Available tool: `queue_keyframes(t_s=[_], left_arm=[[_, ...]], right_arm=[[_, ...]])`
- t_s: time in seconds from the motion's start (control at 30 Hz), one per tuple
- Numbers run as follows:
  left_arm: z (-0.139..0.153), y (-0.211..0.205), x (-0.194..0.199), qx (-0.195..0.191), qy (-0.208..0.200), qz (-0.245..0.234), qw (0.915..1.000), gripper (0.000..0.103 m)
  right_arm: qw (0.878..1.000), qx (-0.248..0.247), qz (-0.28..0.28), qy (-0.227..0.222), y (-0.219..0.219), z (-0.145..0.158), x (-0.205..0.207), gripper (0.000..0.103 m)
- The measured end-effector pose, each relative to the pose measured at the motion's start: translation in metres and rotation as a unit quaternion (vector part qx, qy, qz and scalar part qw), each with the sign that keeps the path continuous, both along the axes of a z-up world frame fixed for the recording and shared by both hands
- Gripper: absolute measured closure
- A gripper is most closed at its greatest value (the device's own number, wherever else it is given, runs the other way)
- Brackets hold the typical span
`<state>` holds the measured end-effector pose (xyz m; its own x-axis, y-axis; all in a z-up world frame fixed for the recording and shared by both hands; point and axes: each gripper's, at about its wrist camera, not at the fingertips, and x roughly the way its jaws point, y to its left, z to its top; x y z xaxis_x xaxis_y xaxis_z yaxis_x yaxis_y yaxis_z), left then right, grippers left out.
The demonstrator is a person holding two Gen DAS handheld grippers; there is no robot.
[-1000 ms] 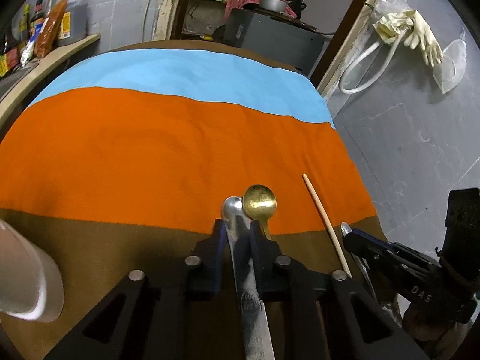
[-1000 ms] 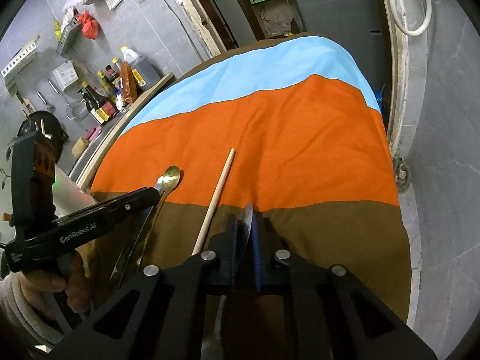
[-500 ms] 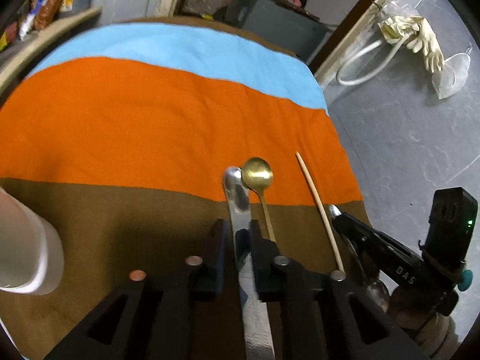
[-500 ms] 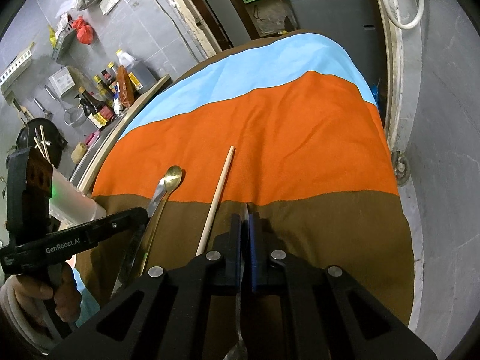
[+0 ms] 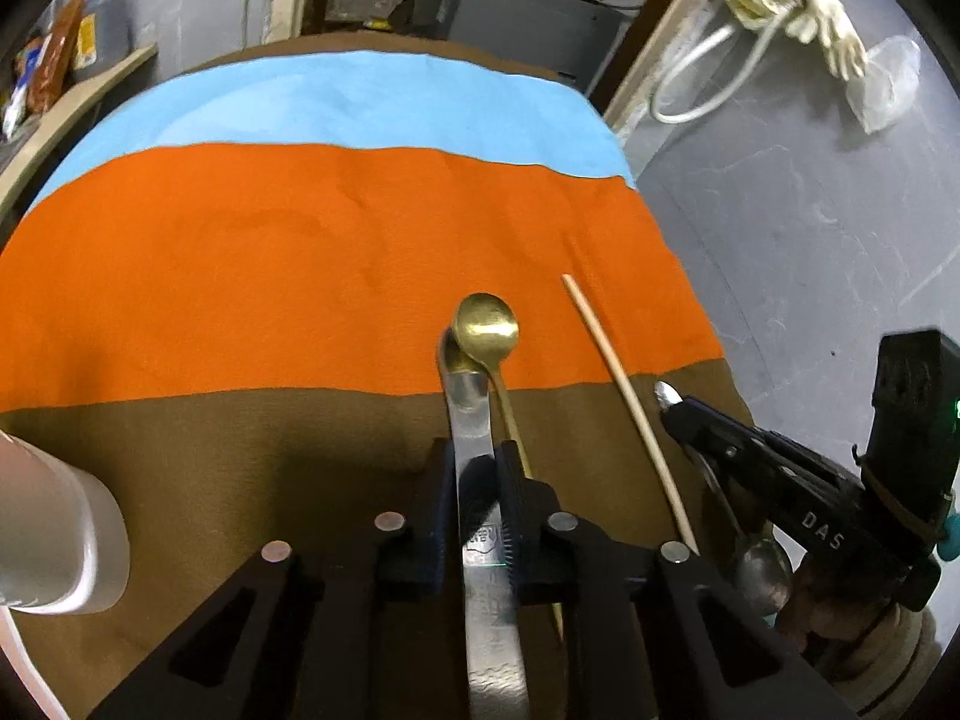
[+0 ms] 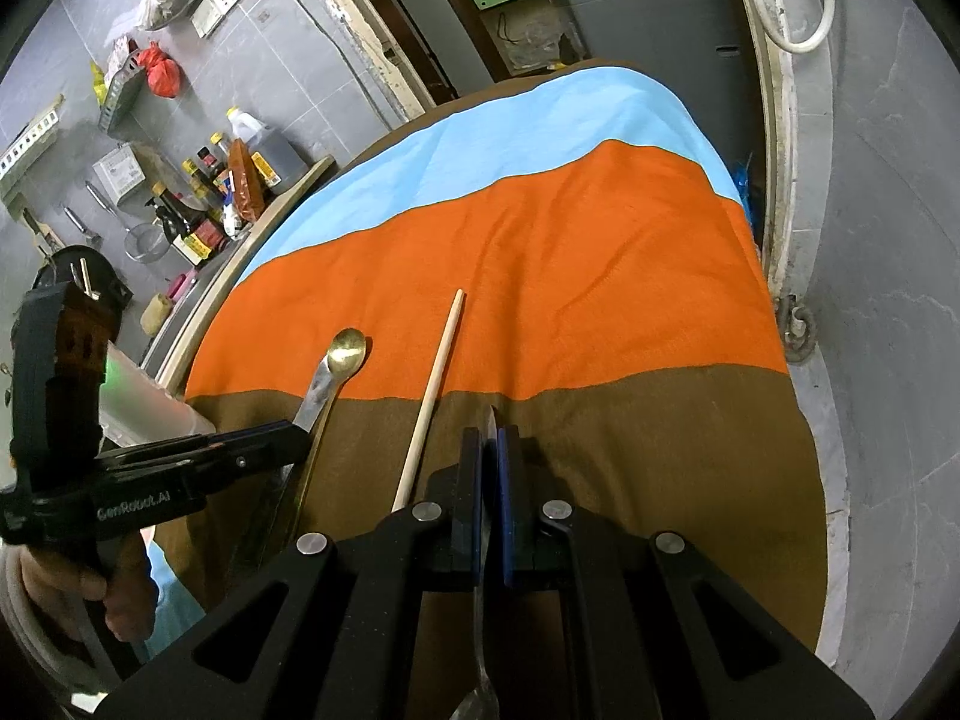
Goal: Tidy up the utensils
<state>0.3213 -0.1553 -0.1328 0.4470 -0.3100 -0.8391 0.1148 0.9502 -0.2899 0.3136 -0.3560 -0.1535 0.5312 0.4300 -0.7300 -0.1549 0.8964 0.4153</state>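
Grey-tiled kitchen walls surround a table draped in a striped cloth of blue, orange and brown bands point(image 5: 252, 228). At its left edge stands a white plastic container point(image 5: 54, 540), probably the destination for the utensils.

Two black two-finger grippers are in view. The left gripper point(image 5: 477, 474) is clamped on the handle of a flat silver utensil point(image 5: 471, 414), whose tip touches or overlaps the bowl of a brass spoon point(image 5: 485, 324) lying on the cloth. The right gripper point(image 6: 493, 450) is closed on a thin silver spoon point(image 5: 757, 564), held bowl-rearward with the handle tip pointing forward; the grip appears to suit lifting it clear.

A single pale wooden chopstick point(image 6: 433, 390) lies loose between the two grippers.

Count: one brass spoon, one chopstick, two silver utensils, one container.
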Motion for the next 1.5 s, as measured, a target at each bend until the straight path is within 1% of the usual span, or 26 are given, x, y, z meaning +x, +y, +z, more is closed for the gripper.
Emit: queue_keyframes(t_s=[0.07,0.2,0.27,0.33,0.37,0.5,0.67,0.77,0.87,0.93,1.0,1.07,1.17,1.3,1.5], left_arm=[[0.004,-0.008,-0.003,0.002,-0.009,-0.009,0.9999,0.1],[0.004,-0.014,-0.004,0.0,-0.005,-0.013,0.9999,0.1],[0.003,-0.011,-0.002,-0.007,0.001,-0.01,0.9999,0.1],[-0.001,-0.011,0.001,-0.004,0.017,-0.013,0.9998,0.101],[-0.003,-0.013,-0.002,-0.007,0.018,-0.014,0.9997,0.101],[-0.003,-0.013,-0.002,-0.002,0.019,-0.02,0.9996,0.101],[-0.006,-0.014,0.002,-0.002,0.031,-0.033,0.999,0.1],[-0.008,-0.015,0.007,-0.007,0.04,-0.039,0.9984,0.1],[-0.006,-0.016,0.005,-0.008,0.028,-0.036,0.9989,0.101],[-0.002,-0.014,-0.002,-0.012,0.012,-0.033,0.9993,0.101],[0.006,-0.01,-0.011,-0.026,-0.011,-0.026,0.9993,0.101],[0.015,-0.004,-0.022,-0.043,-0.037,-0.018,0.9983,0.101],[0.026,0.004,-0.032,-0.049,-0.057,-0.008,0.9971,0.101],[0.041,0.012,-0.043,-0.063,-0.094,0.005,0.9936,0.101],[0.072,0.036,-0.06,-0.092,-0.149,0.027,0.9841,0.101]], right_arm=[[1.0,-0.007,0.0,-0.001,0.001,0.001,0.0,0.099],[1.0,-0.021,0.001,-0.005,0.003,0.005,-0.003,0.099],[1.0,-0.02,0.0,-0.003,0.001,0.006,-0.004,0.099],[1.0,-0.018,-0.002,-0.001,-0.001,0.007,-0.006,0.099],[1.0,-0.017,-0.002,0.0,-0.002,0.007,-0.007,0.099],[1.0,-0.02,0.007,0.009,-0.004,0.006,-0.009,0.099],[0.998,-0.04,0.031,0.034,0.0,0.009,-0.003,0.099],[0.996,-0.06,0.045,0.039,0.004,0.01,-0.002,0.099],[0.995,-0.077,0.051,0.039,0.008,0.013,-0.003,0.1],[0.996,-0.069,0.04,0.036,0.006,0.019,-0.006,0.101],[0.998,-0.056,0.023,0.021,-0.002,0.027,-0.013,0.101],[0.999,-0.038,0.007,-0.004,-0.009,0.038,-0.02,0.101],[0.998,-0.03,-0.01,-0.049,-0.015,0.055,-0.033,0.101],[0.995,-0.021,-0.019,-0.1,-0.012,0.077,-0.047,0.101],[0.985,-0.012,-0.028,-0.168,-0.001,0.116,-0.063,0.101]])
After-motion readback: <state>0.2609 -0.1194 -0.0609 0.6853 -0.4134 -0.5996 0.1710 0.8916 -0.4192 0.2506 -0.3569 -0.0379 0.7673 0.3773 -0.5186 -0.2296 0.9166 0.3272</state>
